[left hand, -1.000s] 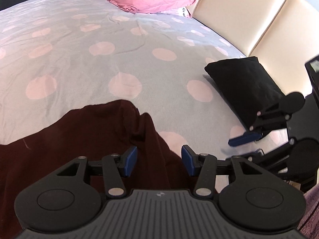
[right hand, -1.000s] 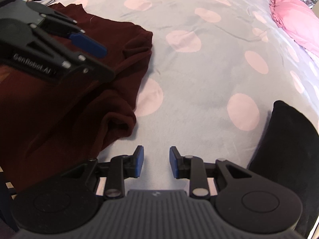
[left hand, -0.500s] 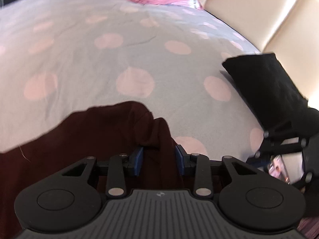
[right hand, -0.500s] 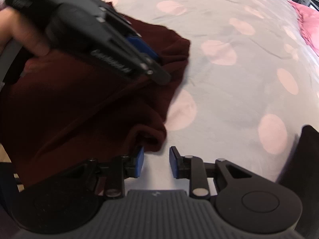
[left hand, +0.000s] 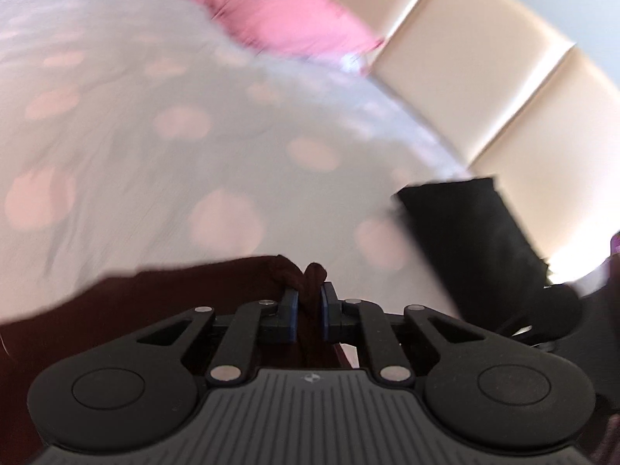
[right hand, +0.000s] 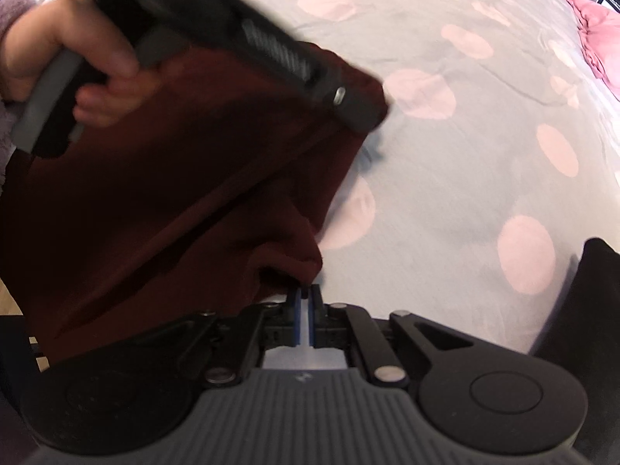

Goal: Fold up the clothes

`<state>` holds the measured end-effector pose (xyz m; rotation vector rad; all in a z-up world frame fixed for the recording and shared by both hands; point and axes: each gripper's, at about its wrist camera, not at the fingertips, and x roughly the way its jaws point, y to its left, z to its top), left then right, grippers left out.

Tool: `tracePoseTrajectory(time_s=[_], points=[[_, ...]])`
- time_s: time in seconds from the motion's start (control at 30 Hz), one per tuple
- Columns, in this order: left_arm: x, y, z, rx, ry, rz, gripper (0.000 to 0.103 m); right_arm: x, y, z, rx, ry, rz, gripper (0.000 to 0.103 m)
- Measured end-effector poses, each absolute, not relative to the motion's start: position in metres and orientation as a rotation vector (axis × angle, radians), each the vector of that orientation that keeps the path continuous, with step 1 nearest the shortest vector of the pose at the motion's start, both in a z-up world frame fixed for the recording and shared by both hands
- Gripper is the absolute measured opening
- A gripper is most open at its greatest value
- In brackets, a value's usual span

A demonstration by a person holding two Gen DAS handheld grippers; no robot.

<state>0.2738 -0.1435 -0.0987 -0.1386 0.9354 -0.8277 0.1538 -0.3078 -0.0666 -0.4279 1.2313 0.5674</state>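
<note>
Although the left hand-held gripper (left hand: pixel 309 306) is clenched on a bunched edge of the maroon garment (right hand: pixel 174 201) over the spotted bed (right hand: pixel 445 162), only a sliver is caught in the right hand-held gripper (right hand: pixel 305 306). If tension is applied, that corner is judged likely to slip free, spoiling the fold.

A bed (right hand: pixel 445 162) in a grey sheet with pink dots carries a maroon garment (right hand: pixel 162 201), a black folded cloth (left hand: pixel 476 232) and a pink pillow (left hand: pixel 279 19).
</note>
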Motion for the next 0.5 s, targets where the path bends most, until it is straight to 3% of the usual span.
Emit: tracePoseTrajectory(time_s=[0.27,0.37,0.43,0.5], points=[[0.285,-0.140,-0.118,-0.044,1.067,-0.670,0.015,0.155,-0.311,-0.069,-0.442,1.246,0.516,0.002],[0.288,-0.128,-0.115,-0.076,1.075,-0.639,0.022,0.154,-0.310,-0.068,-0.452,1.244,0.508,0.003],[0.292,-0.120,-0.109,-0.117,1.088,-0.628,0.037,0.154,-0.309,-0.069,-0.457,1.246,0.501,0.003],[0.294,-0.113,-0.102,-0.143,1.089,-0.611,0.042,0.154,-0.308,-0.069,-0.465,1.248,0.497,0.005]])
